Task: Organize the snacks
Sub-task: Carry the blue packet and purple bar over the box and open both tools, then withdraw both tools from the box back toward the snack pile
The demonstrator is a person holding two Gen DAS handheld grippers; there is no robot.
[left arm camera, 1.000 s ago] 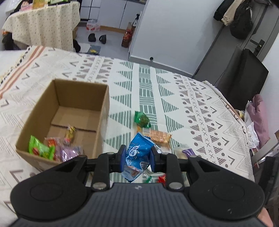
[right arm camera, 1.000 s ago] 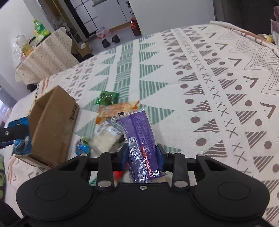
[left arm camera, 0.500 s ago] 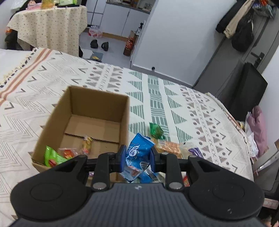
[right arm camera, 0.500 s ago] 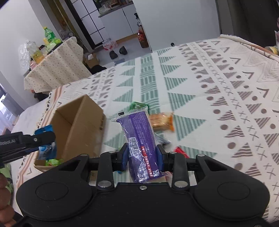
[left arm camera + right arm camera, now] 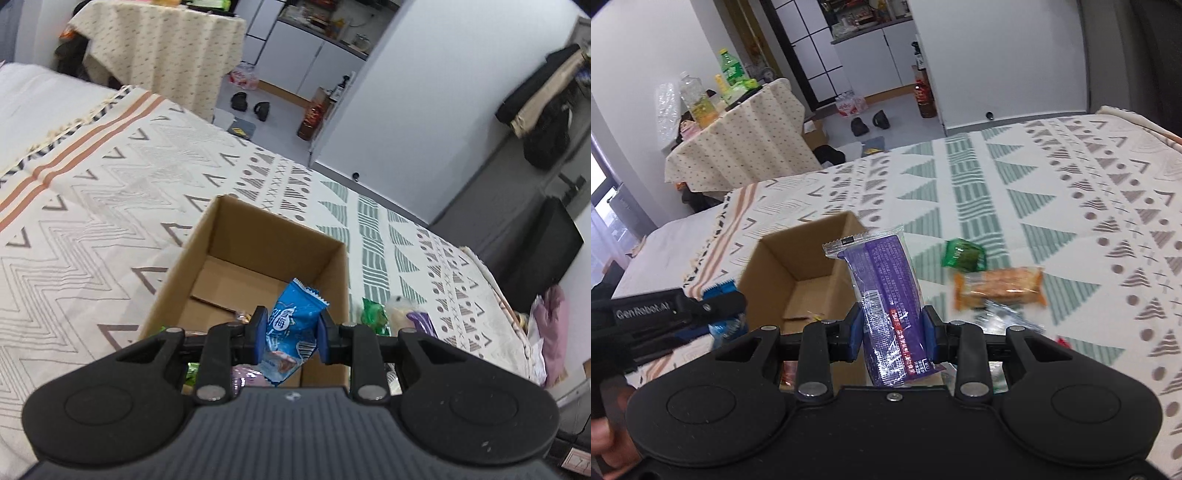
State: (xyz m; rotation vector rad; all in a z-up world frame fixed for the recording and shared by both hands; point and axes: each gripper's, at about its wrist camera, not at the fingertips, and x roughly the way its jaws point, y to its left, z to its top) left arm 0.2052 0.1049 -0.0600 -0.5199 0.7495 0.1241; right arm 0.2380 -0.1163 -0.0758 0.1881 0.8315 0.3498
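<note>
My left gripper (image 5: 290, 334) is shut on a blue snack packet (image 5: 291, 332) and hangs over the near end of the open cardboard box (image 5: 221, 236). Several small snacks lie on the box floor, mostly hidden behind the gripper. My right gripper (image 5: 892, 332) is shut on a purple snack bar (image 5: 886, 291), held upright just right of the box (image 5: 775, 258). In the right wrist view the left gripper (image 5: 713, 310) shows at the box's near left corner. A green packet (image 5: 964, 253) and an orange cracker pack (image 5: 997, 288) lie on the patterned cloth (image 5: 1071, 206).
A green packet (image 5: 373, 312) and a purple wrapper (image 5: 421, 321) lie right of the box. Beyond the bed stand a cloth-covered table (image 5: 738, 151) with bottles, shoes on the floor and white cabinets. A dark chair (image 5: 543, 251) and hanging clothes are at the far right.
Both grippers have moved left toward the box with their snacks held. The left one now hangs over the box opening; the right one has come up beside the box.
</note>
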